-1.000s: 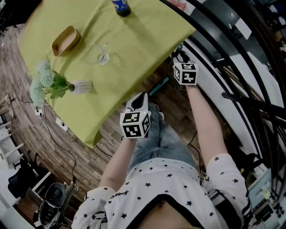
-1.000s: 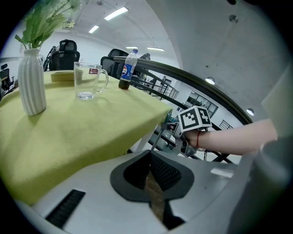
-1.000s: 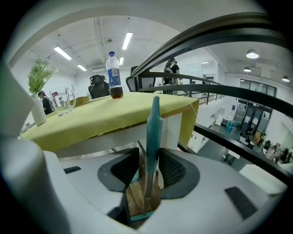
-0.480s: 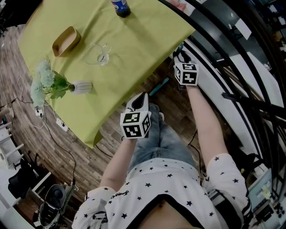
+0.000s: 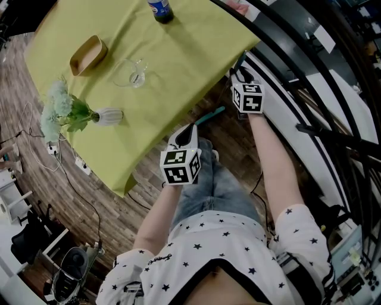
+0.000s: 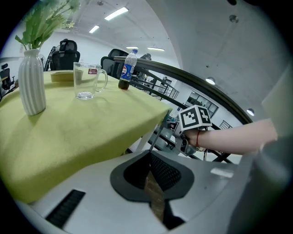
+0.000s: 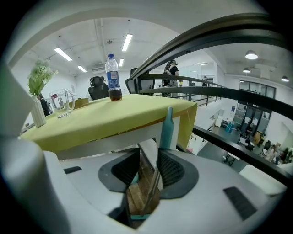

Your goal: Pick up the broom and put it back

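The broom is a thin metal pole with a teal grip (image 7: pixel 166 128) at its top, standing beside the table's corner. In the head view a teal part of the broom (image 5: pixel 210 115) shows over the wooden floor. My right gripper (image 7: pixel 149 155) has the pole between its jaws. They have just been closing, but a gap still shows beside the pole, so they stand open. In the head view the right gripper (image 5: pixel 239 75) sits at the table corner. My left gripper (image 6: pixel 149 154) is shut and empty, held near the table edge; the head view has the left gripper (image 5: pixel 189 131) there too.
A table under a yellow-green cloth (image 5: pixel 178 53) carries a cola bottle (image 5: pixel 161 9), a glass mug (image 5: pixel 136 72), a wooden dish (image 5: pixel 87 53) and a white vase of flowers (image 5: pixel 107 115). Black curved railings (image 5: pixel 309 89) run at the right. Cables (image 5: pixel 71 173) lie on the floor at the left.
The teal part of the broom shows a little more and has shifted slightly in the head view. Both hands have stayed where they were.
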`<control>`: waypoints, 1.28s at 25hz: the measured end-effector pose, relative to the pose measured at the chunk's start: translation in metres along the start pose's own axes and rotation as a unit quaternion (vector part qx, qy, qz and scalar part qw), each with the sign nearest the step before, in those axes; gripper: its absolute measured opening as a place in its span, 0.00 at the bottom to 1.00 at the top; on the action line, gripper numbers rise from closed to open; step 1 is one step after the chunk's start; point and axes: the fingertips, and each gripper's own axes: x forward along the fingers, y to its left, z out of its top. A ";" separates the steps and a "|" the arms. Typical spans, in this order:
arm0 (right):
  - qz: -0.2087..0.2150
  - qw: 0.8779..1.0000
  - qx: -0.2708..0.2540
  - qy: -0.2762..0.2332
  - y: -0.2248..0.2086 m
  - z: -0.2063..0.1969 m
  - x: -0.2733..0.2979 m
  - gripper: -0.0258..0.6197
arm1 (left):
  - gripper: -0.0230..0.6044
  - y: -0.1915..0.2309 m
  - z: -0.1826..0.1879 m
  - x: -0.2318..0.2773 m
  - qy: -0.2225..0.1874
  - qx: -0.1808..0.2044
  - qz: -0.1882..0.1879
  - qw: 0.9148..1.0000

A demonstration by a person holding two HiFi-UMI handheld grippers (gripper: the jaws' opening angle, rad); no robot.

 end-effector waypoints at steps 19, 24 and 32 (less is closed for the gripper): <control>0.000 1.000 0.007 -0.015 0.002 0.003 -0.027 0.19 | 0.06 -0.012 0.007 -0.004 -0.009 0.004 -0.005 1.000; 0.005 1.000 0.003 -0.025 0.010 0.007 -0.047 0.15 | 0.06 -0.017 0.010 -0.009 -0.014 0.006 -0.007 1.000; 0.011 0.999 -0.010 -0.042 0.026 0.015 -0.086 0.06 | 0.06 -0.027 0.011 -0.022 -0.019 0.013 -0.012 1.000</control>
